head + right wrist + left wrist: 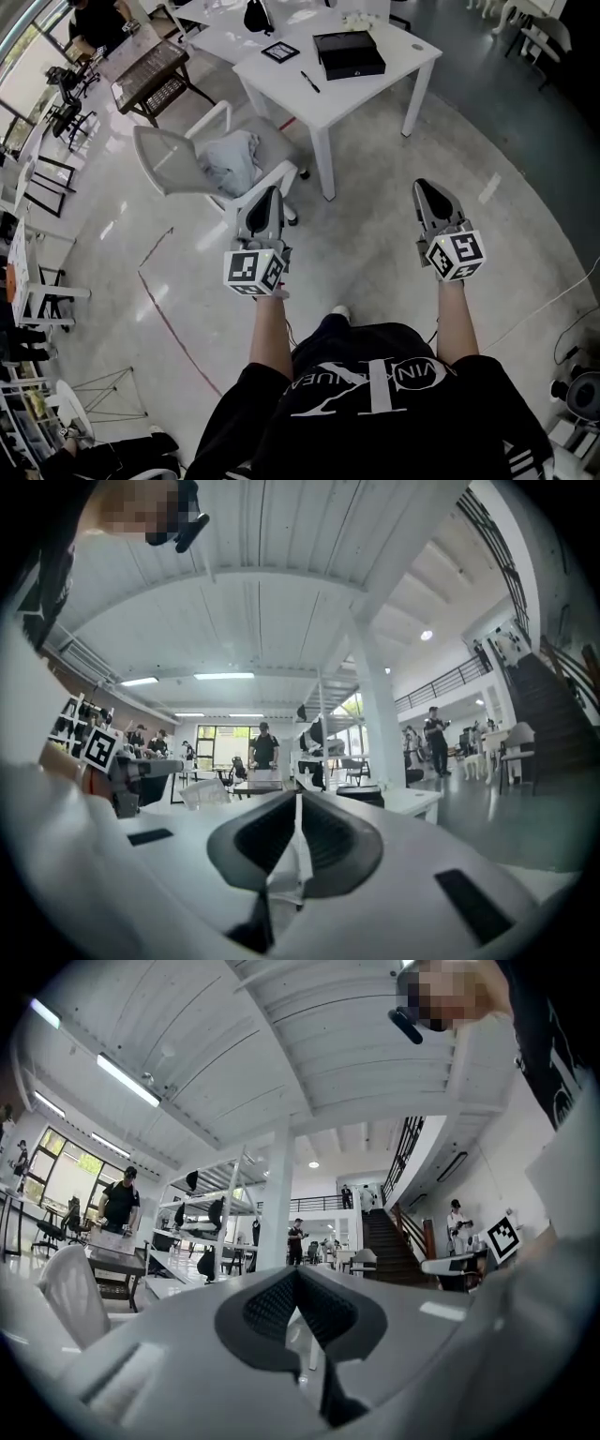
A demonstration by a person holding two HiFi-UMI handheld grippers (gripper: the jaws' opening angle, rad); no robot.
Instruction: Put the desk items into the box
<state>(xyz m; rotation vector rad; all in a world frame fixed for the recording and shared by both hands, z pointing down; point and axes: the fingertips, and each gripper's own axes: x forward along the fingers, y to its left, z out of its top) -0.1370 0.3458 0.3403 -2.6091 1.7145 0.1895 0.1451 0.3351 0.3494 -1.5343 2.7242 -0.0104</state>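
A white desk (370,89) stands ahead of me in the head view. On it lie a black box (349,54) with its lid on, a black pen (310,82) and a small black-framed square item (280,52). My left gripper (267,195) and right gripper (427,189) hang over the floor well short of the desk, both shut with nothing between the jaws. In the left gripper view the left gripper (296,1275) points level across the room. In the right gripper view the right gripper (297,801) is shut too, with the desk (417,804) just beyond its tip.
A white swivel chair (169,161) with a pale cloth (231,159) on its seat stands by the desk's near left corner, close to my left gripper. A dark low table (150,67) is at the far left. A red line (178,328) crosses the floor.
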